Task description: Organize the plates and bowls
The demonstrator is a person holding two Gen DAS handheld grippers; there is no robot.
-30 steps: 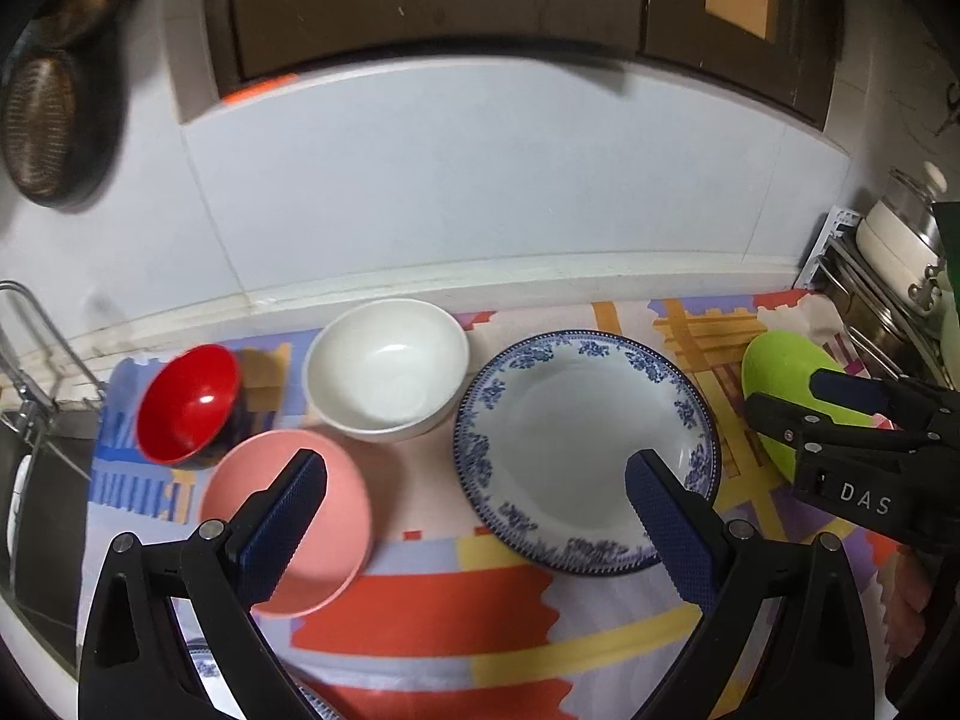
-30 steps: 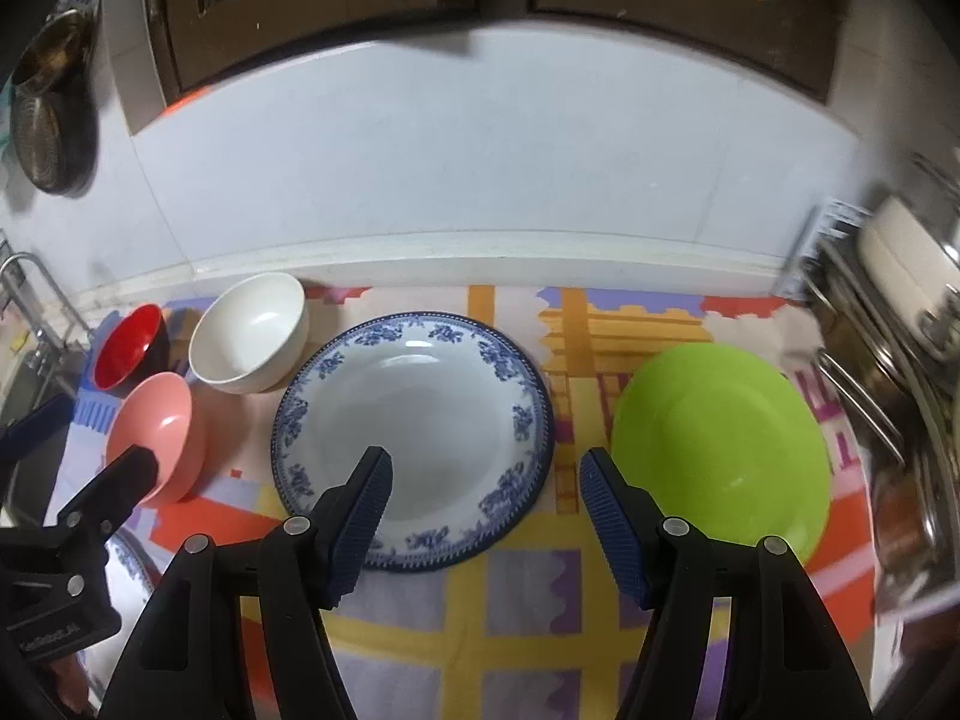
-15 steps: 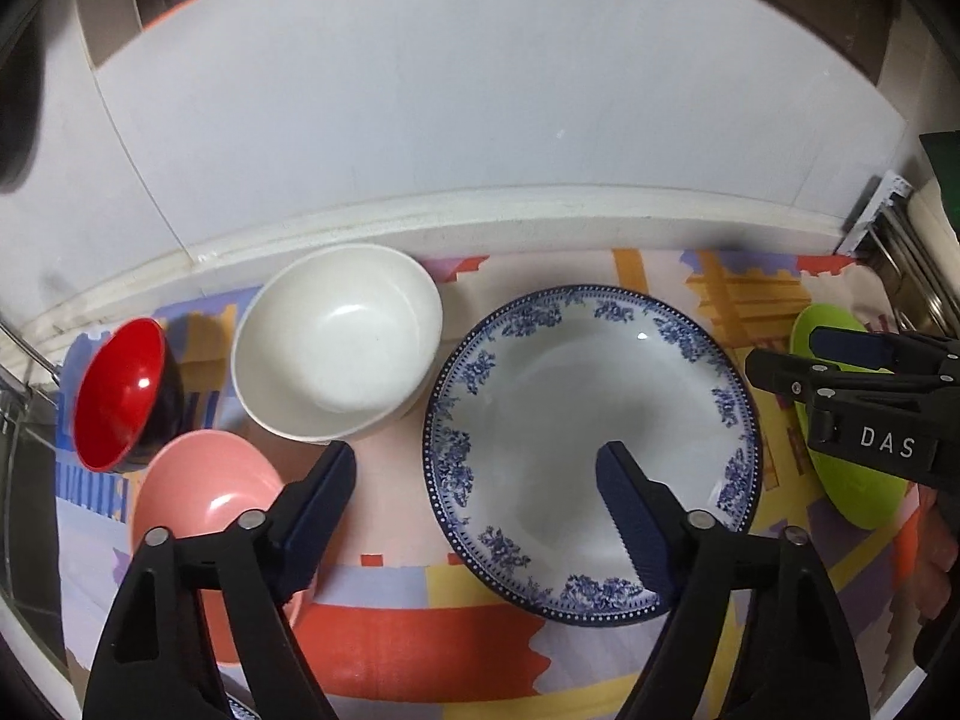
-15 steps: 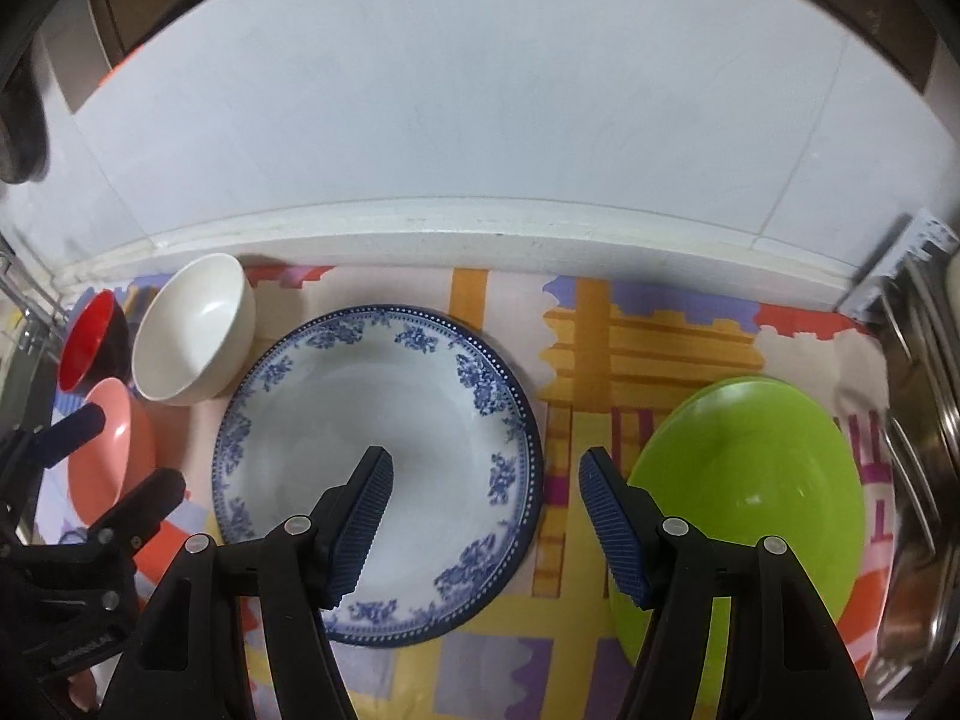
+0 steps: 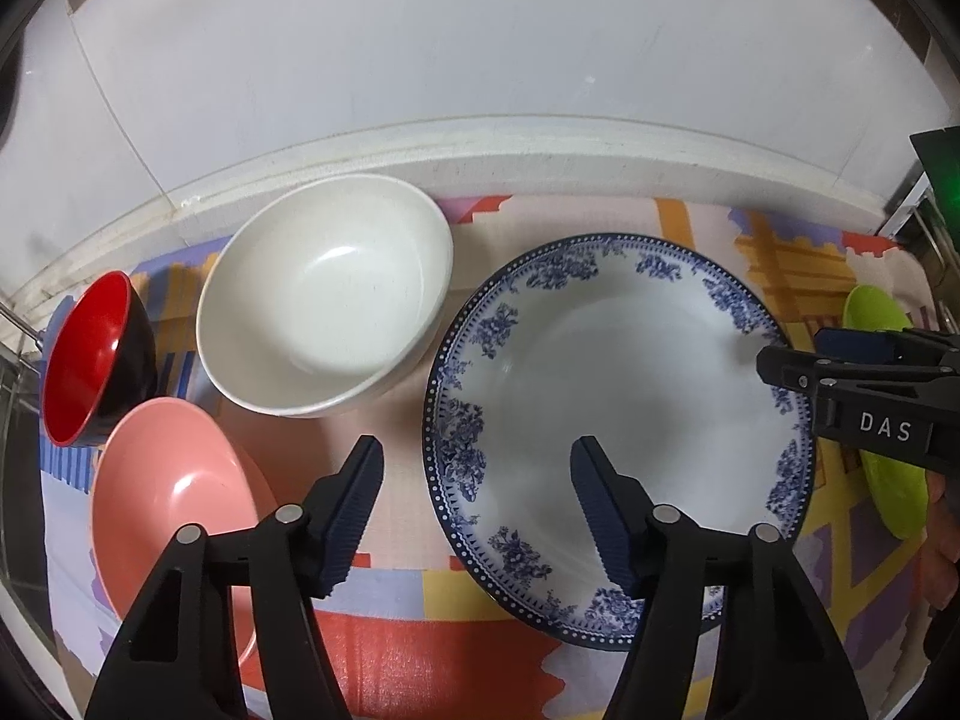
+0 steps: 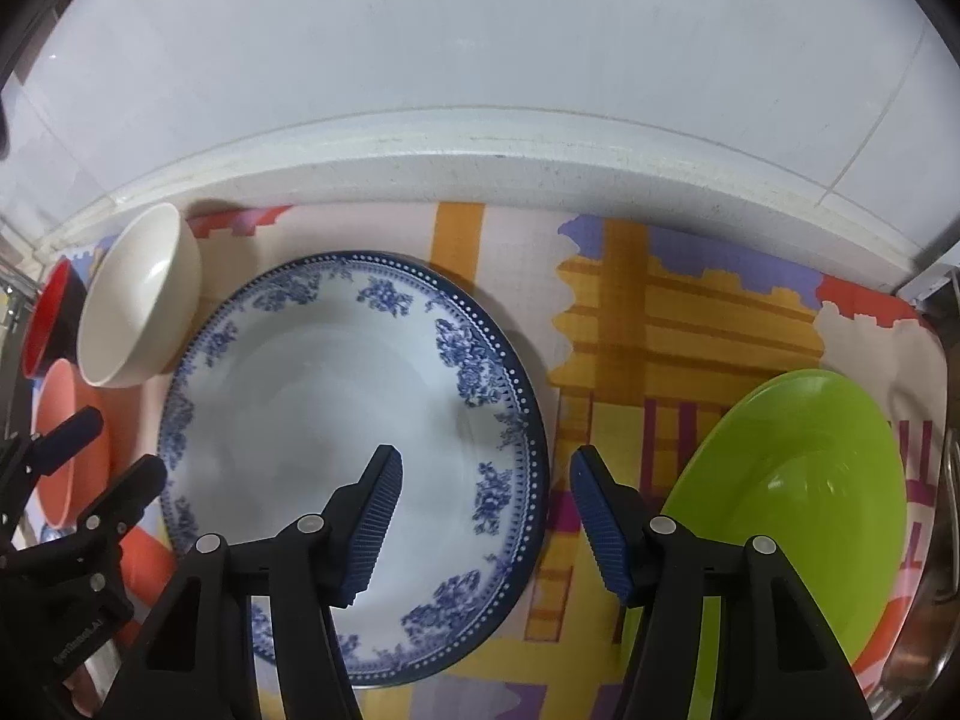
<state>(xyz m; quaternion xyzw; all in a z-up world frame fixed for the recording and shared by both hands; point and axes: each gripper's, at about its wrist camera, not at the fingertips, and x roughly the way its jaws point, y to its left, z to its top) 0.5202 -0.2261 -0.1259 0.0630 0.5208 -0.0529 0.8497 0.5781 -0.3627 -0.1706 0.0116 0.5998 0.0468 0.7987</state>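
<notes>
A blue-and-white floral plate [image 5: 630,414] [image 6: 336,420] lies flat on a patterned mat. My left gripper [image 5: 477,495] is open and empty, its jaws straddling the plate's left rim from above. My right gripper [image 6: 483,507] is open and empty, its jaws straddling the plate's right rim; it also shows at the right of the left wrist view [image 5: 840,360]. A white bowl [image 5: 324,294] [image 6: 141,297], a red bowl [image 5: 84,354] [image 6: 45,324] and a pink bowl [image 5: 162,498] [image 6: 60,438] sit to the left. A green plate [image 6: 792,516] [image 5: 888,468] lies at the right.
The patterned mat [image 6: 690,312] covers the counter up to a white ledge [image 6: 480,156] and tiled wall. A metal dish rack [image 5: 918,210] stands at the far right. A sink edge [image 5: 18,372] lies at the far left.
Both grippers have moved forward and down towards the floral plate, which now fills more of each view. Both jaws stay open.
</notes>
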